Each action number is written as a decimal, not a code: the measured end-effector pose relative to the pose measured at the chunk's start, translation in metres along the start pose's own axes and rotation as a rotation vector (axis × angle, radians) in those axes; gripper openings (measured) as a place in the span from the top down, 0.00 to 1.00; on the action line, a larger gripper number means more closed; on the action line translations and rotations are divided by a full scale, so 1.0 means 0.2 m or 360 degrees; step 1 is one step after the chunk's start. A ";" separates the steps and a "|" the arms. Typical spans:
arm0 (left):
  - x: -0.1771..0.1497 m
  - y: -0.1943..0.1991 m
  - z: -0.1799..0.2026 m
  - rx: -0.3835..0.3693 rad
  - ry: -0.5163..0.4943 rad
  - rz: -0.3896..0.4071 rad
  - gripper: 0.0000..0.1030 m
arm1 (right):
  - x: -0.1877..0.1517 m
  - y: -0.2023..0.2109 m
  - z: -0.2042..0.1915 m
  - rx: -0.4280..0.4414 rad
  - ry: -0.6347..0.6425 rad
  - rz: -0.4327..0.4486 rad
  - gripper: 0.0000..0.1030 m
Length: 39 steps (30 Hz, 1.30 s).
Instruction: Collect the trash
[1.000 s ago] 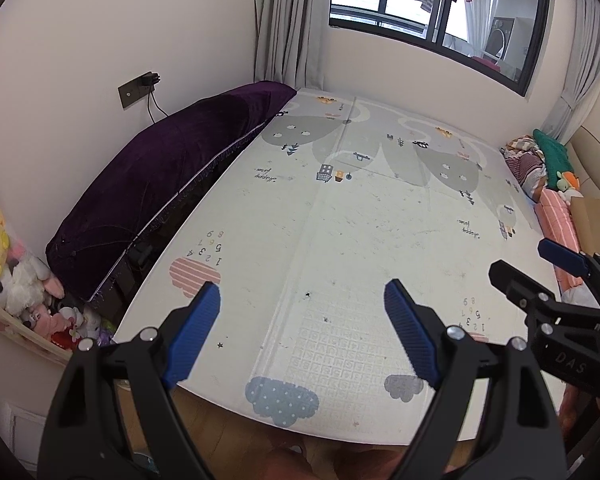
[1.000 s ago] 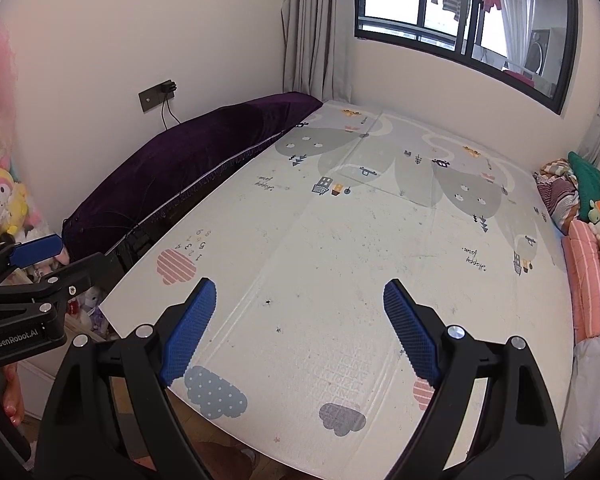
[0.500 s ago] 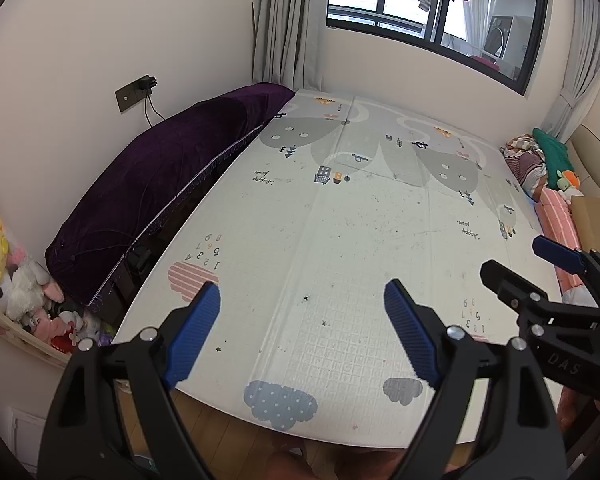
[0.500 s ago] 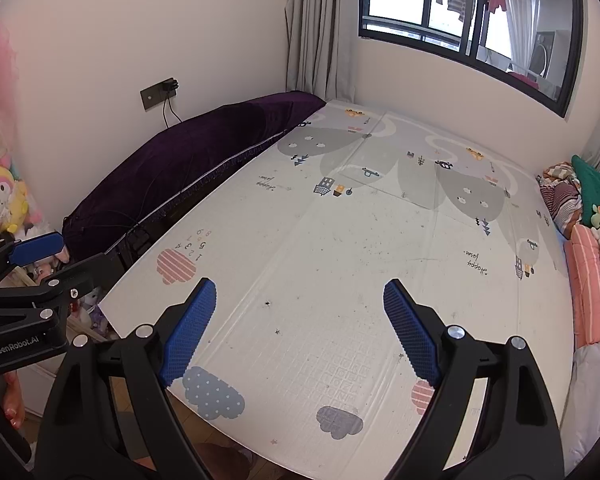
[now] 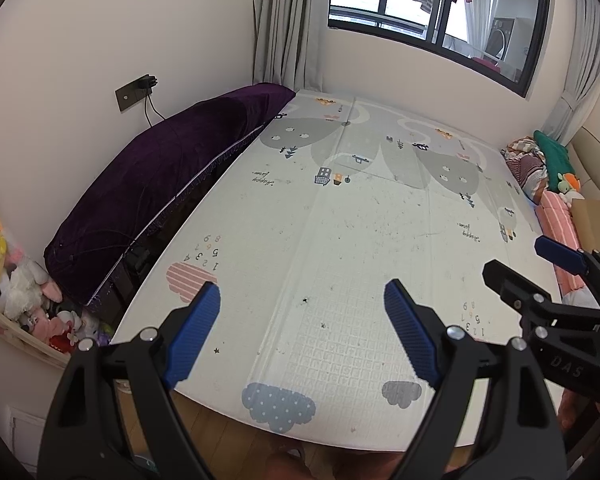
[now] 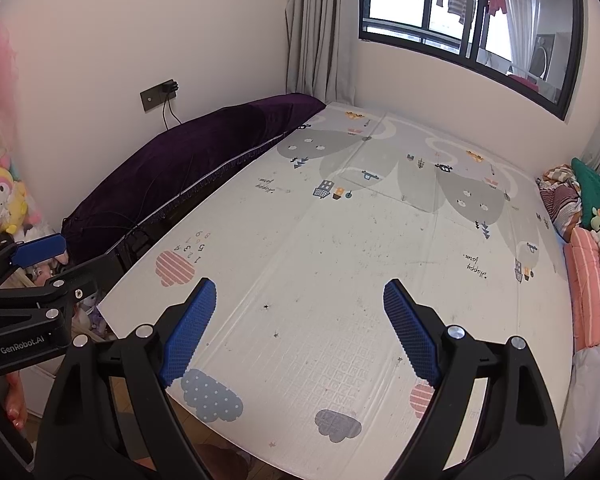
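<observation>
A pale play mat (image 5: 380, 240) printed with clouds, numbers and grey hills fills both views. Small dark specks (image 5: 305, 301) lie scattered over its middle and near part; I cannot tell litter from print. My left gripper (image 5: 302, 296) hangs open over the mat's near edge, nothing between its blue pads (image 5: 196, 332). My right gripper (image 6: 300, 286) is open and empty too, over the same edge. Each shows in the other's view: the right gripper (image 5: 516, 258) at the right side, the left gripper (image 6: 74, 260) at the left side. No larger piece of trash is in sight.
A purple velvet cover (image 5: 160, 184) runs along the left wall, under a wall socket with a cable (image 5: 134, 92). Plush toys (image 5: 28, 296) fill a bin at the near left. Folded blankets (image 6: 588, 272), a green toy and a cardboard box (image 5: 596, 220) line the right side. Wooden floor (image 5: 220, 432) borders the mat.
</observation>
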State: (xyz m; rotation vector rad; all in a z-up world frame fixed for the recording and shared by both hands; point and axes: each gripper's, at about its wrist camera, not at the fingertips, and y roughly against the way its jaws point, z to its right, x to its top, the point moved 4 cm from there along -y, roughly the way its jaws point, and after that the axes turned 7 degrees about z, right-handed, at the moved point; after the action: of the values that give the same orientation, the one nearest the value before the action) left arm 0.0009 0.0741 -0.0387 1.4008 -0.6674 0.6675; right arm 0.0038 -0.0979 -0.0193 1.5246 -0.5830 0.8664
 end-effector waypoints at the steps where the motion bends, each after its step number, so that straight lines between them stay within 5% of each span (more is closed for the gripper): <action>1: 0.00 0.00 0.00 0.0003 0.0002 0.0002 0.19 | 0.00 0.00 0.00 0.0001 0.0001 0.0001 0.20; 39: 0.02 -0.01 -0.02 0.0069 -0.0021 0.0042 0.19 | 0.01 0.02 0.01 -0.0013 -0.0002 0.0026 0.20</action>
State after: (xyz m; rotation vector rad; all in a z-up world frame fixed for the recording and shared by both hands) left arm 0.0045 0.0782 -0.0371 1.4394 -0.6865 0.6979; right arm 0.0025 -0.0997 -0.0147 1.5151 -0.5997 0.8748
